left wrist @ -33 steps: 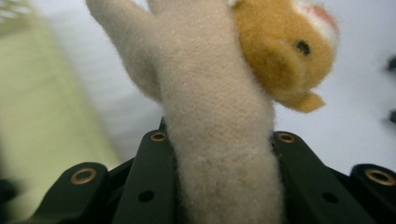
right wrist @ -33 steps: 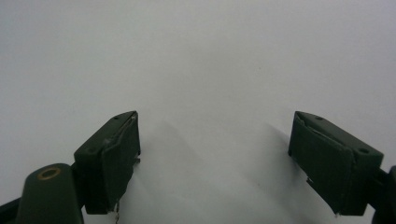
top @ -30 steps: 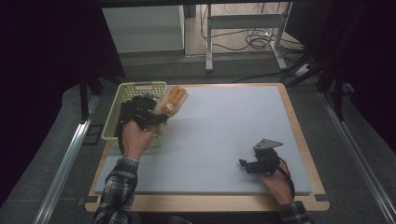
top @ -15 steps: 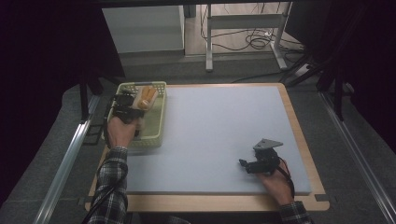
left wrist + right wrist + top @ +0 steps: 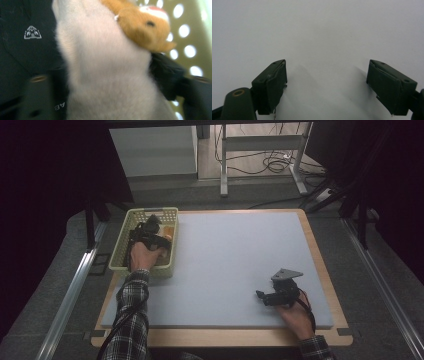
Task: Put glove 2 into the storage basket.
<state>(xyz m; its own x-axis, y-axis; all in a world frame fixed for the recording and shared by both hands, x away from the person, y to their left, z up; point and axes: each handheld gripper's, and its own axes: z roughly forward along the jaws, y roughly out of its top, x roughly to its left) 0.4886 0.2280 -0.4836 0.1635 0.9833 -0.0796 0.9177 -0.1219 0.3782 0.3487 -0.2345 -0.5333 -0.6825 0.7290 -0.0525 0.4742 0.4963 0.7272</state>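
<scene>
An orange and white plush toy point(image 5: 169, 231) lies in the pale green basket point(image 5: 118, 251) at the table's left. My left gripper point(image 5: 161, 239) reaches down into the basket at the toy. In the left gripper view the toy's white fur point(image 5: 107, 75) and orange head point(image 5: 142, 25) lie between the two blurred jaws of my left gripper point(image 5: 112, 100). Its jaws have just been opening and stand apart on either side of the toy. My right gripper point(image 5: 261, 295) rests low on the grey mat at the front right. In its own view my right gripper point(image 5: 327, 85) is open with nothing between the jaws.
The grey mat point(image 5: 235, 255) covers most of the wooden table point(image 5: 320, 245). The basket's perforated wall point(image 5: 200, 37) stands close behind the toy. A white cabinet point(image 5: 152, 150) and a desk frame with cables point(image 5: 260, 155) stand beyond the far edge.
My left hand carried the toy from above the basket's right edge leftward and down into the basket, and its jaws have spread. The right hand stayed where it was.
</scene>
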